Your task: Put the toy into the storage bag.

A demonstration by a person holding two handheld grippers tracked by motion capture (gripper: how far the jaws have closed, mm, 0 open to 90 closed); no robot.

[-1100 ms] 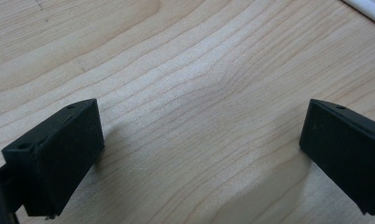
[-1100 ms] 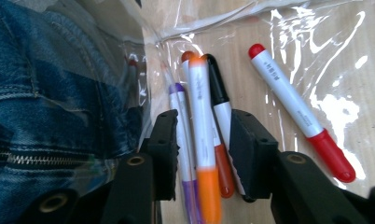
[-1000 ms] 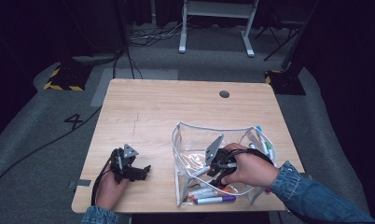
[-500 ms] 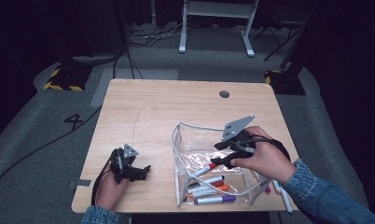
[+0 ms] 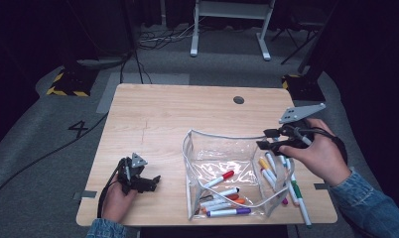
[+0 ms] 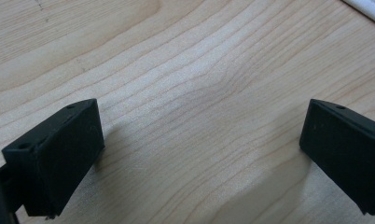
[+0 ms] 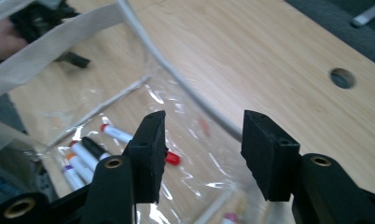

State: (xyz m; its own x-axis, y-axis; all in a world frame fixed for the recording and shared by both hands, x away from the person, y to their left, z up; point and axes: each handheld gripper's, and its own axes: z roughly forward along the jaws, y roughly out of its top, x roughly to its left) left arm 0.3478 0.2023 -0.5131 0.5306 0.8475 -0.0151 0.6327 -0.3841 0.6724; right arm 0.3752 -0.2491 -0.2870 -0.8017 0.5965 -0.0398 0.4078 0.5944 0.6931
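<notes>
The clear pouch [image 5: 227, 171] stands open at the table's five o'clock (soft, slippery film, light, markers [image 5: 222, 198] loose inside), best pinched by its stiffer white rim, over which the right gripper [image 5: 268, 140] hovers with jaws parted, empty, just closing a little.

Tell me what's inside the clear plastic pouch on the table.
Inside the clear plastic pouch with white piping lie several markers: a red-capped marker, a purple-capped marker and an orange-capped one. The glossy front wall blurs the pile, so an exact count isn't possible.
</notes>
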